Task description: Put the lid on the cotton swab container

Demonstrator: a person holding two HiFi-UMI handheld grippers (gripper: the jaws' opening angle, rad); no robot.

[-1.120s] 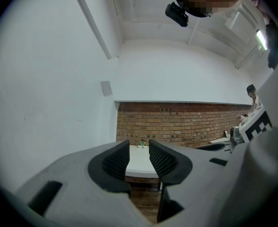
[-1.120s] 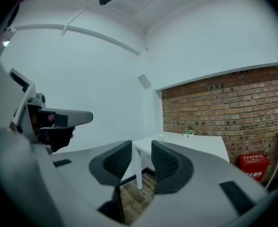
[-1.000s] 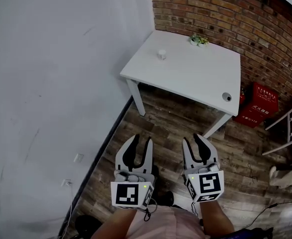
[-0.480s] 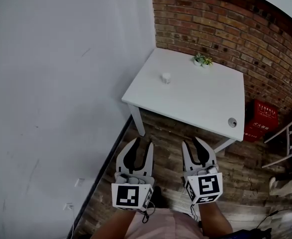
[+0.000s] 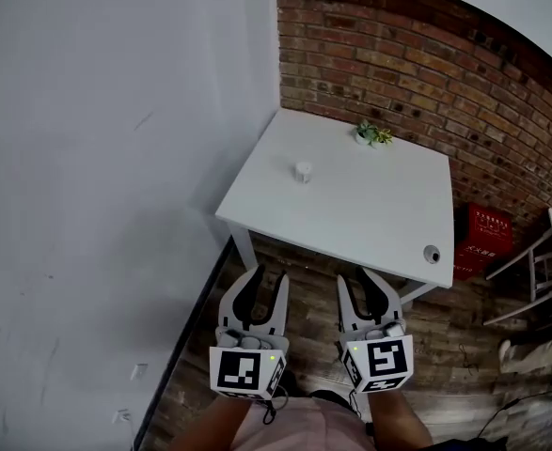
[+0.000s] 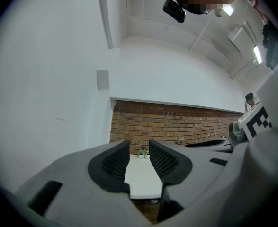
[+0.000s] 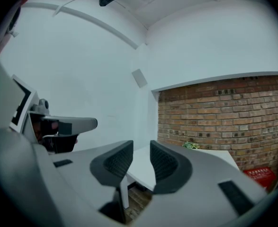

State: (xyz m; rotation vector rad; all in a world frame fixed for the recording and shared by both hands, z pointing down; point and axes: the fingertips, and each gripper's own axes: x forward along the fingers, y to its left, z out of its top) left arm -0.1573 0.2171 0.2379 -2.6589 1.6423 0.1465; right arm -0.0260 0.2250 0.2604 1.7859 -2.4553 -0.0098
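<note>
Brick wall (image 5: 398, 54) closes the room at 12 o'clock and a plain white wall (image 5: 97, 158) runs down the 9 o'clock side; a white table (image 5: 351, 205) stands in the corner between them on a wood-plank floor (image 5: 464, 318); a red crate (image 5: 482, 242) sits on the floor just beside the table at 3 o'clock.

On the tabletop a small white cylinder (image 5: 302, 171), which I take for the cotton swab container, stands toward 10 o'clock, well apart from a little potted plant (image 5: 373, 134) near the 12 o'clock edge; a small round thing (image 5: 432, 254) lies near the table's 4 o'clock corner; it may be the lid, though it is too small to tell.

Left gripper (image 5: 268, 276) and right gripper (image 5: 355, 278) sit side by side at 6 o'clock, level, aimed at the table and short of its near edge; both are released, jaws apart with only the distant table between them; the right jaws have just been closing a little, onto nothing.

By my reading the task has not begun; nothing is held and nothing on the table looks touched; reaching the table, taking up the lid and seating it on the container all remain.
</note>
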